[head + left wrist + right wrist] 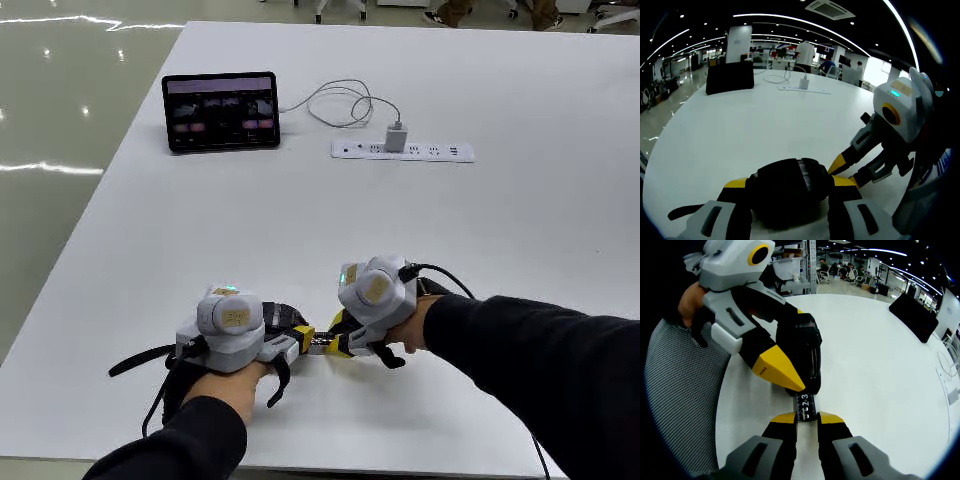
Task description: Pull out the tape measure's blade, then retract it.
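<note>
Left claw [790, 186] clamped on tape measure [801, 347] — right claw [806, 418] pinching short blade [805, 406].

White table [300, 210]. Far side: dark tablet [221, 110], propped up, screen lit; white power strip [402, 151] with plugged-in charger [396, 136] and looped cable [340, 103]. Near edge: left gripper [292, 337] clasping black tape measure [282, 318]; right gripper [338, 346] pinching the short exposed blade [320, 343]. Both hand-held, dark sleeves [530, 350].
</note>
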The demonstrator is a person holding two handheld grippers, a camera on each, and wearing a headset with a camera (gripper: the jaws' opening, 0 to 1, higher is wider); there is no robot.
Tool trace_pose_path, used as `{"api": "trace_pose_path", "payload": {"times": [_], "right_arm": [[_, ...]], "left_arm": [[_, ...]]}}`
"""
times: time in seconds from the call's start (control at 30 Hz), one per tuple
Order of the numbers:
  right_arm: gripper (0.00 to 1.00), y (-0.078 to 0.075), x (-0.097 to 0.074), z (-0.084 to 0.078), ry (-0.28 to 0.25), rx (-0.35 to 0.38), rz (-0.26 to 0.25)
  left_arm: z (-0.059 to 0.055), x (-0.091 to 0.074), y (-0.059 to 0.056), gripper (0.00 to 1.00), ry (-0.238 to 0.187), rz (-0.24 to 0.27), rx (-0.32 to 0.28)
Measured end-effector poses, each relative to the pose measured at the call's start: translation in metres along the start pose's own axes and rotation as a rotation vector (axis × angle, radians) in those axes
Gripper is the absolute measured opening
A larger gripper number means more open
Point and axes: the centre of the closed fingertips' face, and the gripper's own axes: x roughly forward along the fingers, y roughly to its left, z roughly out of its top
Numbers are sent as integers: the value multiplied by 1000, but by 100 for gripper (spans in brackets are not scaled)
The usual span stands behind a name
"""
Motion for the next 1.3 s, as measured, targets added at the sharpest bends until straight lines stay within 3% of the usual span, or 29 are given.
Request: {"api": "trace_pose_path", "payload": {"times": [1.3], "right_arm": [[11, 2, 9, 13, -12, 11, 6]], "left_arm": [[0, -1, -1, 57, 0, -5, -5]]}}
